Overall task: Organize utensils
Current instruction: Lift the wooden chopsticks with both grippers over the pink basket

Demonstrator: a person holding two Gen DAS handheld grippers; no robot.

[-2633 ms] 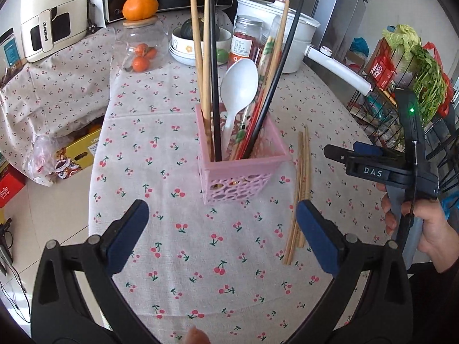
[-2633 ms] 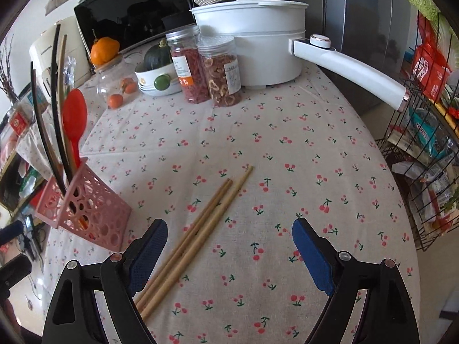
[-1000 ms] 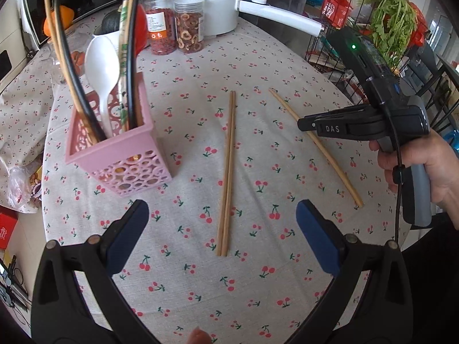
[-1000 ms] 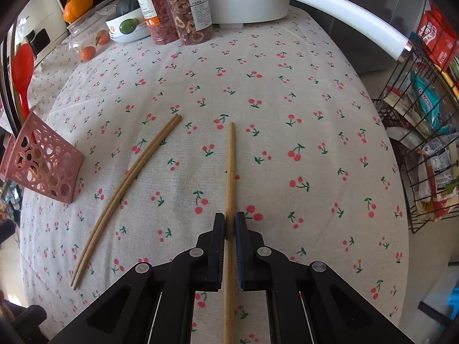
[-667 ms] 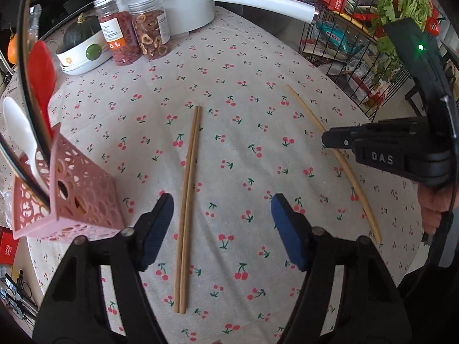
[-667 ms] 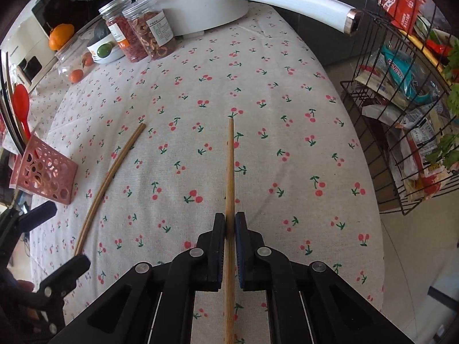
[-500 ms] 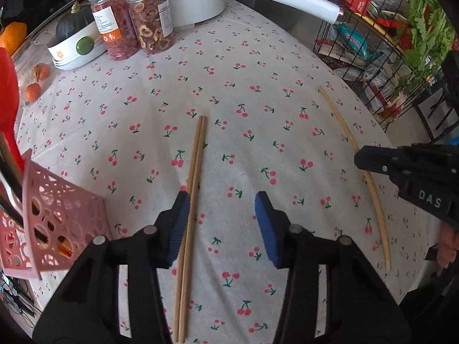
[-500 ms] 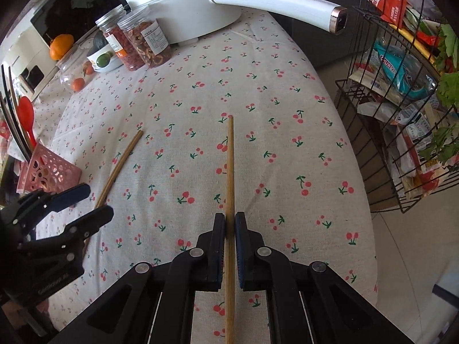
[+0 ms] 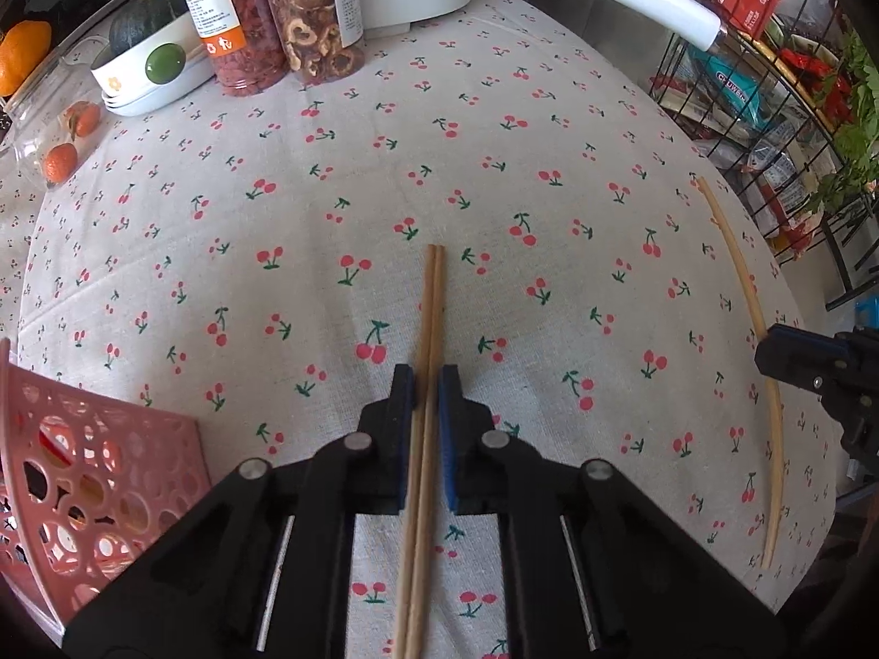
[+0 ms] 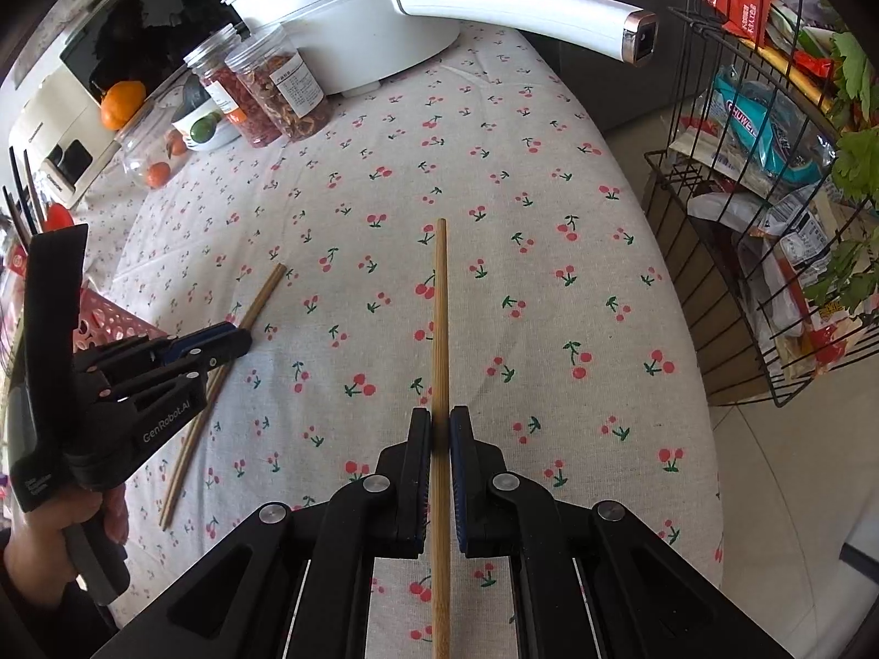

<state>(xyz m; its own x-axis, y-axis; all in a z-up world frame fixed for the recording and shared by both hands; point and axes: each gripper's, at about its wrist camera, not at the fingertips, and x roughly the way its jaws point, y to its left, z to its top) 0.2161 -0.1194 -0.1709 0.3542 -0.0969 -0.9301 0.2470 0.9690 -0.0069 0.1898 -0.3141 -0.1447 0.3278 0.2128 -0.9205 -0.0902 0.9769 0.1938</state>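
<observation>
Clamping a pair of pale wooden chopsticks (image 9: 428, 329) lengthwise, the left gripper (image 9: 426, 384) sits nearest the pink perforated plastic holder (image 9: 82, 472), lower left; the right gripper (image 10: 439, 428) pinches a single bamboo chopstick (image 10: 439, 302).

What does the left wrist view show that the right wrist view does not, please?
Only the left wrist view shows the left gripper closed on the pair of chopsticks from above. Only the right wrist view shows the hand holding that gripper and the pan's handle tip. Both show the single chopstick in the right gripper, the pink holder and the jars.
</observation>
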